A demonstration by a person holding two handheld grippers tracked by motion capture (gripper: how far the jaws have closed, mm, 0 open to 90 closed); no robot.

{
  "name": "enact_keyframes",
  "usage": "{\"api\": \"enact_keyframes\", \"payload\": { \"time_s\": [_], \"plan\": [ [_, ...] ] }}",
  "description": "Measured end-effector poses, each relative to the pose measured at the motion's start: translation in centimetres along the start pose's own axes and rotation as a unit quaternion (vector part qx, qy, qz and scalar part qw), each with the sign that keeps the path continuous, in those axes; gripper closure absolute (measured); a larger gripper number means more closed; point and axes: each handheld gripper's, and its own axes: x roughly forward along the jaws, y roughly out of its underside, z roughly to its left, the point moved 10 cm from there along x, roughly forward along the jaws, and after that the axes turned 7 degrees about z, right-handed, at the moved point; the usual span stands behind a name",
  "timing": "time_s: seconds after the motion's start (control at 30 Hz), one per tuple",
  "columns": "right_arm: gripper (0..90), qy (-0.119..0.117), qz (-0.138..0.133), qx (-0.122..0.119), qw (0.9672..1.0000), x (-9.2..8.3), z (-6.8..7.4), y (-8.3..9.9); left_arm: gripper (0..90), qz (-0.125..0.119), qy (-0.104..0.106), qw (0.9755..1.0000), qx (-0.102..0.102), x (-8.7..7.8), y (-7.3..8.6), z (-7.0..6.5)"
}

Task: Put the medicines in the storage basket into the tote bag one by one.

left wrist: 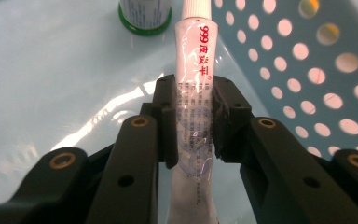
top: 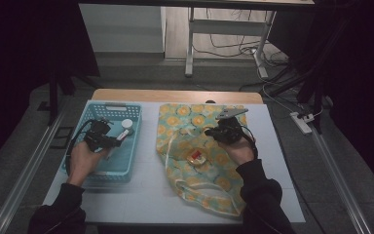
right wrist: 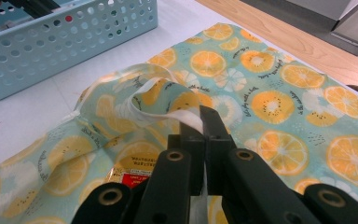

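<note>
Between the pads of the left tongs (left wrist: 193, 121) sits a white ointment tube (left wrist: 195, 93) with red lettering, clamped around its middle, cap pointing away from the jaws. It is inside the blue basket (left wrist: 307, 70), just above the basket floor, with a green-rimmed bottle (left wrist: 144, 16) a little beyond the cap and the perforated wall close on the tongs' right.

Off to the right, the right tongs (right wrist: 204, 140) are clenched on the white-edged rim of the orange-print cloth bag (right wrist: 270, 93) and lift that rim into a loop. In the high view the bag mouth (top: 195, 144) gapes below those tongs, with a small red and yellow packet (top: 197, 156) already inside. Bag and basket (top: 109, 109) lie side by side on the desk (top: 151, 195).

The step looks like carrying the tube to the bag. To do it well, raise the tube straight up until it clears the basket wall, keep the squeeze gentle so the soft tube does not buckle, and let the right tongs (top: 224, 132) hold the rim high and taut. Bring the tube in cap first, low over the opening, and release only once it is well past the rim.
</note>
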Motion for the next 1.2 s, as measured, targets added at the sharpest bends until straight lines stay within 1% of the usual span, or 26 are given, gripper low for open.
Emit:
{"api": "enact_keyframes", "payload": {
  "time_s": [0.1, 0.3, 0.37, 0.53, 0.57, 0.67, 0.87, 1.03, 1.2],
  "plan": [
    [89.9, 0.001, 0.0, 0.0, 1.0, 0.0, 0.0, 0.0, 73.3, -0.011, 0.0, 0.9999, 0.007, -0.8, -0.3, 0.0],
    [89.9, 0.001, -0.004, -0.002, 1.0, -0.2, 0.0, -0.2, 73.4, -0.021, 0.003, 0.9995, 0.021, -2.1, -0.9, -0.7],
    [89.9, 0.0, -0.006, -0.002, 1.0, -0.3, 0.1, -0.3, 73.4, -0.023, 0.006, 0.9995, 0.019, -2.5, -1.1, -1.0],
    [89.9, -0.001, -0.011, -0.002, 0.9999, -0.5, 0.2, -0.5, 73.4, -0.029, 0.011, 0.9991, 0.03, -3.2, -1.5, -1.9],
    [89.9, -0.001, -0.012, -0.002, 0.9999, -0.6, 0.2, -0.5, 73.4, -0.031, 0.015, 0.9989, 0.032, -3.3, -1.6, -2.1],
    [89.9, -0.002, -0.015, 0.0, 0.9999, -0.7, 0.2, -0.6, 73.4, -0.037, 0.029, 0.9982, 0.038, -3.8, -1.9, -3.1],
    [89.9, -0.003, -0.023, 0.001, 0.9997, -1.0, 0.3, -0.9, 73.5, -0.049, 0.044, 0.9961, 0.06, -4.7, -2.6, -5.2],
    [89.9, -0.003, -0.029, 0.003, 0.9996, -1.3, 0.4, -1.2, 73.5, -0.057, 0.06, 0.9935, 0.079, -5.1, -3.2, -7.4],
    [90.0, -0.003, -0.033, 0.005, 0.9994, -1.5, 0.3, -1.3, 73.5, -0.055, 0.072, 0.9908, 0.101, -5.1, -3.6, -9.5]
  ]
}}
